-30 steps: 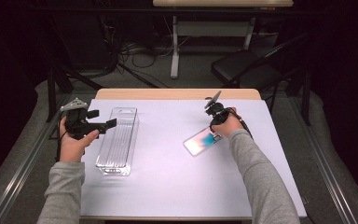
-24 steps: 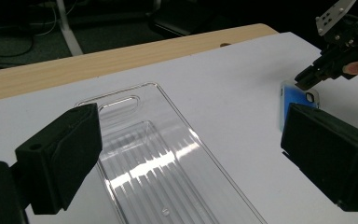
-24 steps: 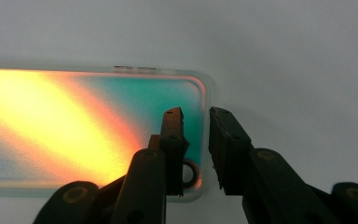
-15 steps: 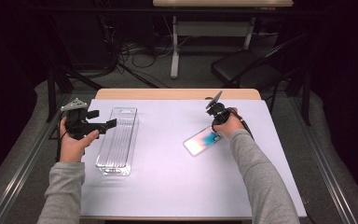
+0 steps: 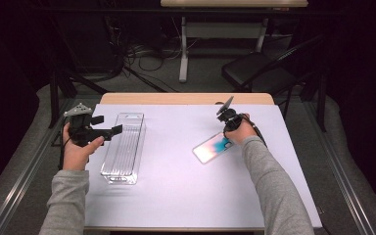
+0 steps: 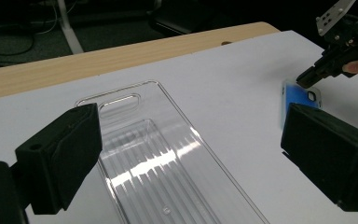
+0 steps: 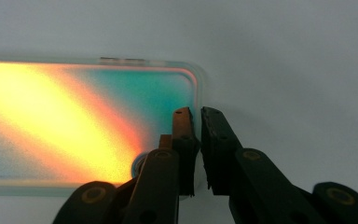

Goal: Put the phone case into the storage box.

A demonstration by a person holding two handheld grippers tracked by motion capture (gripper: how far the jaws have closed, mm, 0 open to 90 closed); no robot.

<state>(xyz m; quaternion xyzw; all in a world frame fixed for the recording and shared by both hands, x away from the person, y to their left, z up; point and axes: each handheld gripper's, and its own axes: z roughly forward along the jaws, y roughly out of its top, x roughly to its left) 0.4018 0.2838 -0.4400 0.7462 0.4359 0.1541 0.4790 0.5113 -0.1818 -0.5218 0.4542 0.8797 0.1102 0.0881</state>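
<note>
The phone case (image 5: 213,148) lies flat right of the table's (image 5: 176,196) middle, well clear of every edge, with bare surface all round. Its long axis runs from 8 o'clock to 2 o'clock. The right gripper (image 5: 229,138), jaws just closing, pinches its 2 o'clock end wall. The left gripper (image 5: 111,131) hovers wide open, holding nothing, over the clear tray (image 5: 122,152) at 9 o'clock.

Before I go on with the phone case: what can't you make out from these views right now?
- Right gripper on the phone case, right gripper view: the jaws have just been closing over its end wall; the wall between the pads is hidden by them.
- High view: the person's hand covers that contact.
- Clear tray, left gripper view: its near end is cut off by the bottom edge and the open left gripper.
</note>
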